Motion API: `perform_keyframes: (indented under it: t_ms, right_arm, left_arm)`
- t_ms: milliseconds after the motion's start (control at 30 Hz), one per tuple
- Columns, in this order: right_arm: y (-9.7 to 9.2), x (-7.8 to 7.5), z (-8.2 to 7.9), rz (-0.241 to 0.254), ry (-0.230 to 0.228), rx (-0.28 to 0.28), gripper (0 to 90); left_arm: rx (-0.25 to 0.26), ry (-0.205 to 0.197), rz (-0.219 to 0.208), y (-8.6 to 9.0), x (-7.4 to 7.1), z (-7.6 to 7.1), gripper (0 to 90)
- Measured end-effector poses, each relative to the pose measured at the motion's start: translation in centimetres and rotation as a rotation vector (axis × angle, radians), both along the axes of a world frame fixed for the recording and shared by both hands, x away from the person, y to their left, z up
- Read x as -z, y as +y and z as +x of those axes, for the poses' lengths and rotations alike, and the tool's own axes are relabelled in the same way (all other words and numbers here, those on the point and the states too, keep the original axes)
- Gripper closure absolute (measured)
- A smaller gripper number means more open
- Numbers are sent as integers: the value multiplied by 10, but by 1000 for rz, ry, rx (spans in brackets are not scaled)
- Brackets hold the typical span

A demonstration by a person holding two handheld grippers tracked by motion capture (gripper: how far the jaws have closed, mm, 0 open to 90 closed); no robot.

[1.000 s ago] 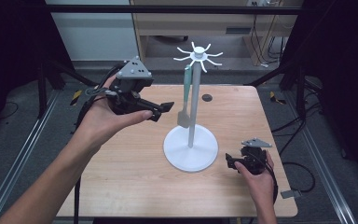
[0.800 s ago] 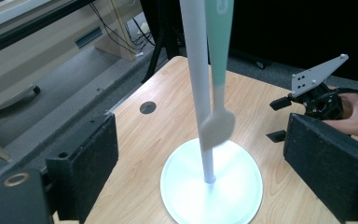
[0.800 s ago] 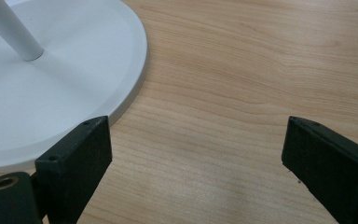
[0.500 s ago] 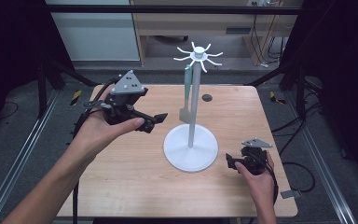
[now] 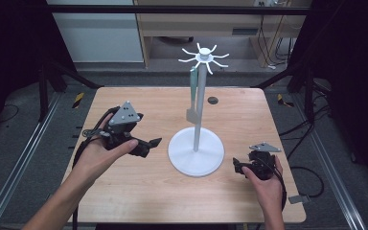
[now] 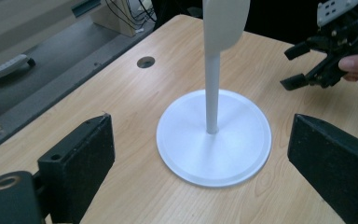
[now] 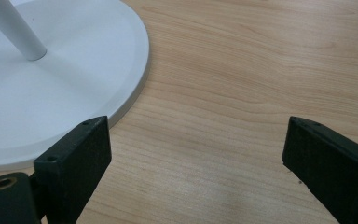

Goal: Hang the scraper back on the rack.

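Both grippers, left (image 5: 149, 144) and right (image 5: 238, 166), wide open and empty beside the stand (image 5: 195, 154) bearing a hung spatula (image 5: 192, 98); a careless bump could topple it.

Light wooden table (image 5: 139, 201) lay before me, small dark round hole (image 5: 212, 100) sat in its far half, yellow-and-black marker (image 5: 78, 99) lay on the grey floor (image 5: 24, 139) left of it, wooden cabinet (image 5: 172, 28) stood beyond.

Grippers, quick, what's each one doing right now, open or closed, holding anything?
Left gripper: open, holding nothing, beside the stand.
Right gripper: open, holding nothing.
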State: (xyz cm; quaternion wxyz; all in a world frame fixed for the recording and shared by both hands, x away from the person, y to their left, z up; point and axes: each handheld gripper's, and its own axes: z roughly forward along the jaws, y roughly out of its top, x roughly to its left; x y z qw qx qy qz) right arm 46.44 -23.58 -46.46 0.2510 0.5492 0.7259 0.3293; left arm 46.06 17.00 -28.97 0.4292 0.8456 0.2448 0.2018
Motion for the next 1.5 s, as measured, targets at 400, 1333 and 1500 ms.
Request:
perform_keyframes:
  t_ms: [400, 1333, 1500]
  right_arm:
    - [0, 1, 0, 1, 5, -3, 81]
    - [3, 1, 0, 7, 18, -5, 50]
    - [3, 1, 0, 2, 18, -12, 49]
  left_arm:
    - [-55, -12, 41, 27, 43, 0, 78]
    - [-170, 76, 33, 82, 129, 5, 66]
    - [-195, 86, 24, 91, 138, 6, 66]
